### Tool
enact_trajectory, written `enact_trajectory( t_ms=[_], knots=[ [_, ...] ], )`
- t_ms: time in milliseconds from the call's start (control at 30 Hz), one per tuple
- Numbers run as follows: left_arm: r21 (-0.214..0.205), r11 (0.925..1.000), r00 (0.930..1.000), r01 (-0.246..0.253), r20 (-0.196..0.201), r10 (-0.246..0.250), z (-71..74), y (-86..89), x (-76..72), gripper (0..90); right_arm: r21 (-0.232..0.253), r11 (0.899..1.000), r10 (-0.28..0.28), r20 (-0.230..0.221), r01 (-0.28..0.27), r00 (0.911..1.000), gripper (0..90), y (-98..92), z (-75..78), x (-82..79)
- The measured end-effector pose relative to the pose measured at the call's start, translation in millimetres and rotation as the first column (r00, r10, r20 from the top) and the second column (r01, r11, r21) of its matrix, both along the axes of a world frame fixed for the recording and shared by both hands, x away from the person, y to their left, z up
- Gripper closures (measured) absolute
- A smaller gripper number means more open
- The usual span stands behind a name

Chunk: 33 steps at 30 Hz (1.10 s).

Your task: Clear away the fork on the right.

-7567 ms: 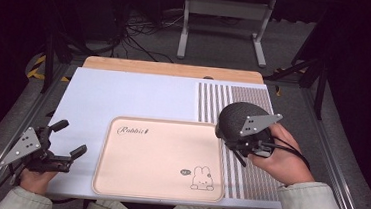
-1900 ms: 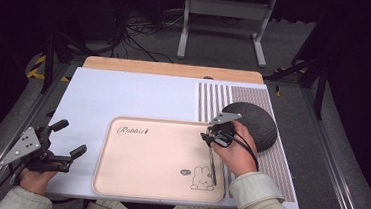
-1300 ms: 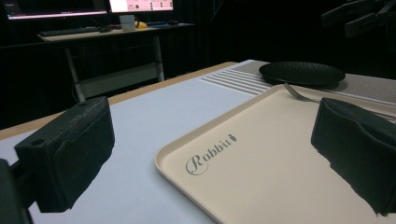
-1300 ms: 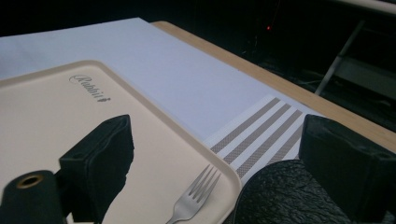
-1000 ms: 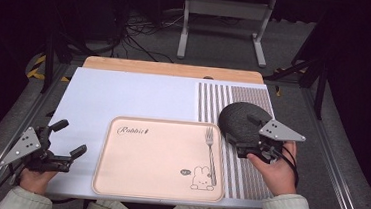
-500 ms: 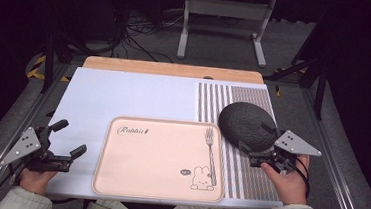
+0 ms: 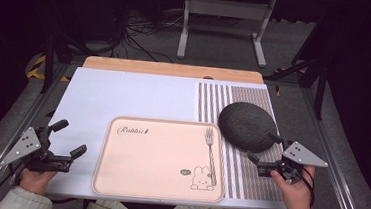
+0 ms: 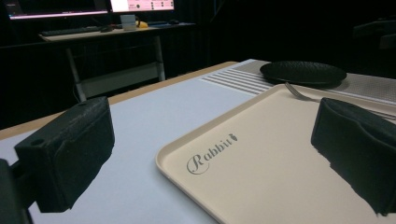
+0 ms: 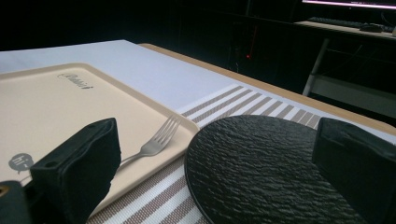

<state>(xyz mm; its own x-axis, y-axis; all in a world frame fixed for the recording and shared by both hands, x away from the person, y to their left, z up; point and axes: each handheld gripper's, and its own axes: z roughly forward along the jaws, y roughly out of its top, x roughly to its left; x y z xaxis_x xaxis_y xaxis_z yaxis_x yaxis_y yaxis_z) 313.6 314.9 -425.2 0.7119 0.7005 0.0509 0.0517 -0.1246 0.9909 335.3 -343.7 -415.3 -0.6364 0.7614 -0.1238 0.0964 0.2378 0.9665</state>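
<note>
A silver fork lies lengthwise on the right side of the beige tray, tines pointing away from me. Right of the tray a black textured plate rests on the striped placemat. My right gripper sits at the plate's near right edge; its jaws have just been opening and stand open with nothing between them. In the right gripper view the plate and fork lie ahead of the gripper. My left gripper rests open at the table's front left, facing the tray.
A pale mat covers the table's left and far part, with a wooden edge behind it. Metal rails run along both table sides. A desk frame and cables stand on the floor beyond.
The right hand has drawn back from the tray, moving right and down to the plate's near right edge. The fork stays on the tray. The left gripper has kept still.
</note>
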Motion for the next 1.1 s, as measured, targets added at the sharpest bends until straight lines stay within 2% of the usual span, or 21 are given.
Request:
enact_trajectory(
  t_ms=[133,300,533,867,1100],
  knots=[
    [-0.002,1.0000,1.0000,0.000,0.000,0.000,-0.3,-0.1,0.2,0.3,-0.010,1.000,-0.019,-0.016,0.019,0.9997,1.6,-4.3,-6.7,-0.5],
    [-0.005,1.0000,1.0000,0.003,-0.006,-0.003,-0.6,0.0,0.8,0.3,0.006,1.000,-0.021,-0.028,0.021,0.9994,1.6,-7.6,-15.5,-0.6],
    [-0.003,1.0000,0.9998,0.008,-0.015,-0.008,-1.3,0.7,1.8,0.3,0.029,0.999,-0.022,-0.072,0.024,0.9972,1.6,-10.4,-28.8,-1.2],
    [-0.011,0.9999,0.9996,0.002,-0.027,-0.003,-2.2,0.8,3.2,0.3,0.037,0.999,-0.029,-0.089,0.032,0.9956,1.6,-10.6,-35.3,0.5],
    [-0.017,0.9999,0.9993,-0.002,-0.038,0.001,-3.0,1.2,4.5,0.3,0.031,0.999,-0.036,-0.085,0.039,0.9957,1.6,-10.9,-35.2,0.7]
  ],
)
